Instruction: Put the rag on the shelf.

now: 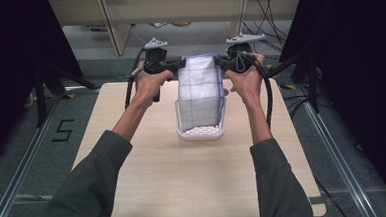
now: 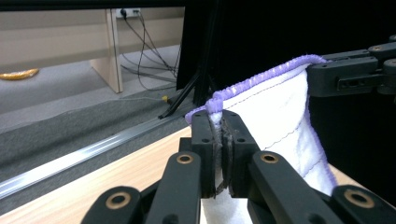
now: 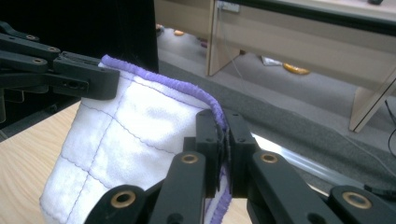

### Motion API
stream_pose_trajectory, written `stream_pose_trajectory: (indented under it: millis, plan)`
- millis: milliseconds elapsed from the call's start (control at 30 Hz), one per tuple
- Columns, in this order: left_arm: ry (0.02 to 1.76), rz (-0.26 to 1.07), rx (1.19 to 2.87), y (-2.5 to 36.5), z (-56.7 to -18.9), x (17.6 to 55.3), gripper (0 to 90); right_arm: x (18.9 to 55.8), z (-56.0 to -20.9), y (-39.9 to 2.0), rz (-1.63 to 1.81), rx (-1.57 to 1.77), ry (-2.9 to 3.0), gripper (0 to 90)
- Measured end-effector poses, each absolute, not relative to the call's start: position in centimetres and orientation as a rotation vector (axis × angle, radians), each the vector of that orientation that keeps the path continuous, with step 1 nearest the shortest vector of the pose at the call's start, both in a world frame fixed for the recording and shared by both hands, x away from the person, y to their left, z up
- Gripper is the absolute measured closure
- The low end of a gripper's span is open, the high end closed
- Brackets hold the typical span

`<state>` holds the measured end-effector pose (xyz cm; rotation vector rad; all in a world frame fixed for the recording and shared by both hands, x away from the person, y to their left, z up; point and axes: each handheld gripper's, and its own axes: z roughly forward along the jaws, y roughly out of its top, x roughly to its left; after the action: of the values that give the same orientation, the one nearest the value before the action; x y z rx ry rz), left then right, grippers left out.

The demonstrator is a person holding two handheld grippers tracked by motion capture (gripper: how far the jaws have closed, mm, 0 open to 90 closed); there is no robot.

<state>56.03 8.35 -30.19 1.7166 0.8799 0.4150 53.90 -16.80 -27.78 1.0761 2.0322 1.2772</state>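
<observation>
Left gripper (image 2: 219, 154) clamped on top corner of white cloth (image 1: 198, 88), purple hem. Right gripper (image 3: 224, 154) clamped on opposite top corner. Cloth hangs stretched between both, lower end in white basket (image 1: 201, 133) mid table (image 1: 185, 189).

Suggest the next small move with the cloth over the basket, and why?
Probably lower both hands together. The left gripper and right gripper are each shut on a top corner of the white cloth, which hangs stretched between them, its lower part already inside the white basket on the table. Going down evenly should feed the rest in.
</observation>
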Motion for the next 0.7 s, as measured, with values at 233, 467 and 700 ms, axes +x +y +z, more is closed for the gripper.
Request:
stream_pose_trajectory:
  millis: [233,467,700]
  plan:
    - [0.911,0.349,1.71,8.2,-31.6,57.4,83.3,55.2,-29.2,-16.8,1.242,1.112,2.039,86.4]
    - [0.943,0.318,1.756,8.1,-33.8,58.6,82.5,56.1,-30.5,-16.4,1.184,1.16,2.084,85.6]
    - [0.952,0.318,1.796,8.1,-35.2,58.8,82.4,56.7,-32.3,-16.5,1.14,1.205,2.119,85.2]
